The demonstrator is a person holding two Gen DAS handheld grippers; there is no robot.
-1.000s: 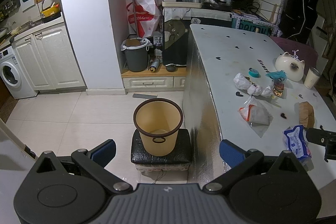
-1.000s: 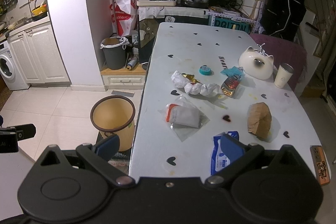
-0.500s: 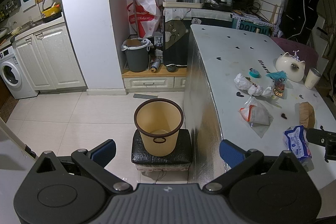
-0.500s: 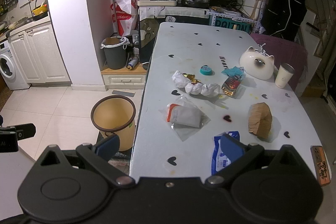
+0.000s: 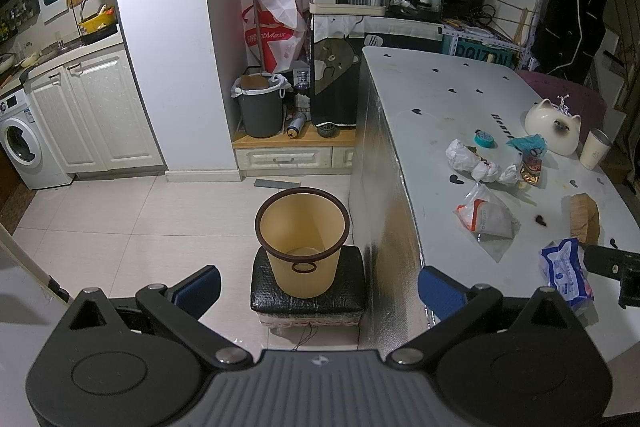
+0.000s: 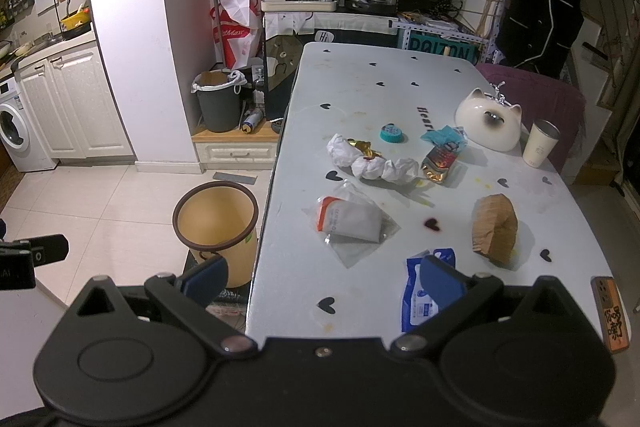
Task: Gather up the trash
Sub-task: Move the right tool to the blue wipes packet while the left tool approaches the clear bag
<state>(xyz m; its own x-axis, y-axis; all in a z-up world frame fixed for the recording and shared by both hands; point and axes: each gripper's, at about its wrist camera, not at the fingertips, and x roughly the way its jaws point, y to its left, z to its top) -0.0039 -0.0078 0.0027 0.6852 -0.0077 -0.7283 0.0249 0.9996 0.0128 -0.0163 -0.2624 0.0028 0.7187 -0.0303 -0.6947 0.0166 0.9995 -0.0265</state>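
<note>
Left gripper [image 5: 318, 281]: blue-padded jaws spread wide apart, holding nothing, positioned above the tiled floor with the tan round plastic waste bin with a dark brown rim [image 5: 302, 241] between them. The bin stands upright on a black quilted low stool [image 5: 308, 299], just left of the white table with black heart marks [image 5: 432, 95].

Right gripper [image 6: 324, 277]: jaws spread wide apart, holding nothing, positioned over the near edge of the table.

Trash on the table:
- blue-and-white plastic wipes packet [image 6: 420, 297], nearest, directly behind the right finger pad
- clear plastic bag with a white and orange pouch inside [image 6: 350, 221], left of centre
- crumpled brown paper bag [image 6: 494, 229], to the right
- crumpled white paper wrappers [image 6: 372, 161], farther back
- gold foil snack packet [image 6: 438, 163], right of the wrappers
- teal crumpled wrapper [image 6: 446, 135], beyond the foil packet
</note>
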